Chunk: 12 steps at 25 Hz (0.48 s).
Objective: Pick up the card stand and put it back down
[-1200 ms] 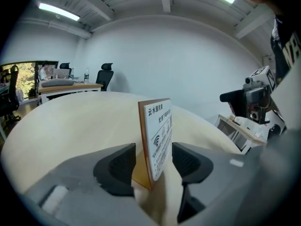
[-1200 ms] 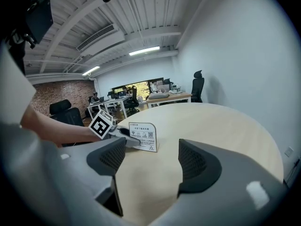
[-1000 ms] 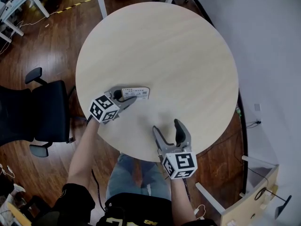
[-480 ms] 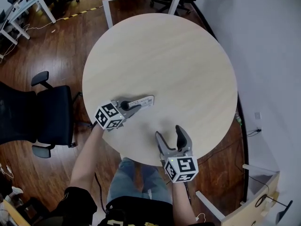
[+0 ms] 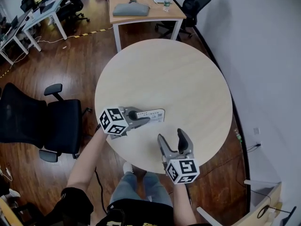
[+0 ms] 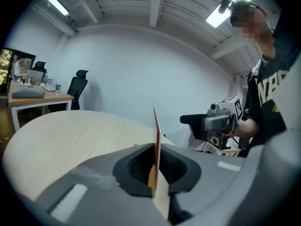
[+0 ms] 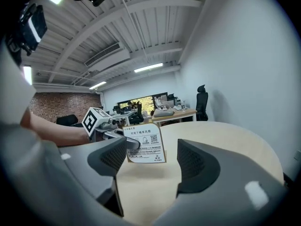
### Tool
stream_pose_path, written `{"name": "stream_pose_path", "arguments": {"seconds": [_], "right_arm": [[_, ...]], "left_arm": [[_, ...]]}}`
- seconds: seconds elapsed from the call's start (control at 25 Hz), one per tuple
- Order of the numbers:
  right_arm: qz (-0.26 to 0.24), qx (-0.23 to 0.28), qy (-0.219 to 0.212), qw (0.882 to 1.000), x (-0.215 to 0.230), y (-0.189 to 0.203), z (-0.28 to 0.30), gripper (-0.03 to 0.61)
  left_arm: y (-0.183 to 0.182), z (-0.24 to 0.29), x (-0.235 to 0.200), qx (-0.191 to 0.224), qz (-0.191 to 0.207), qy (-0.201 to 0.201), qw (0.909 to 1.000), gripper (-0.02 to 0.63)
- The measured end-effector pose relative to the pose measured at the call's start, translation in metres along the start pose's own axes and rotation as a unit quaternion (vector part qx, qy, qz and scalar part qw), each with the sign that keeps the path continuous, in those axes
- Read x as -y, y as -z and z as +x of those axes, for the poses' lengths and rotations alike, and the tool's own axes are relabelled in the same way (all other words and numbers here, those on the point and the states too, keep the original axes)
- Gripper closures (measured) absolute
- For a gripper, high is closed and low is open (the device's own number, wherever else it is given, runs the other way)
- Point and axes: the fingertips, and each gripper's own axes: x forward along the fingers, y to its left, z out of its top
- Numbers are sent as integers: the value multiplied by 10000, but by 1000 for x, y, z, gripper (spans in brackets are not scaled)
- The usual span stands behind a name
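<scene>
My left claw [image 5: 139,117] is clamped on the card stand [image 5: 154,115], with the card edge-on between its pads. My right claw [image 5: 174,139] has just been narrowing. Its jaws are apart with nothing between them, and the stand is ahead to its left.

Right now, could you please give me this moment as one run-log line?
left gripper: shut on card stand | card stand: upright, over table | right gripper: open, empty, jaws just been closing

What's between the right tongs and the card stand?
Just bare table, the head view shows. The right tongs have just been closing, empty, short of the card stand.
</scene>
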Motion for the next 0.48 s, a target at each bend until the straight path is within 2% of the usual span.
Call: {"name": "stream_pose_path", "arguments": {"seconds": [0.28, 0.48], "right_arm": [[-316, 661, -102, 9973, -17, -71, -11, 235], [-504, 1163, -117, 9919, -27, -121, -19, 238]], "left_arm": [[-70, -32, 34, 167, 347, 154, 9991, 598], [-115, -66, 39, 74, 778, -34, 9969, 597]]}}
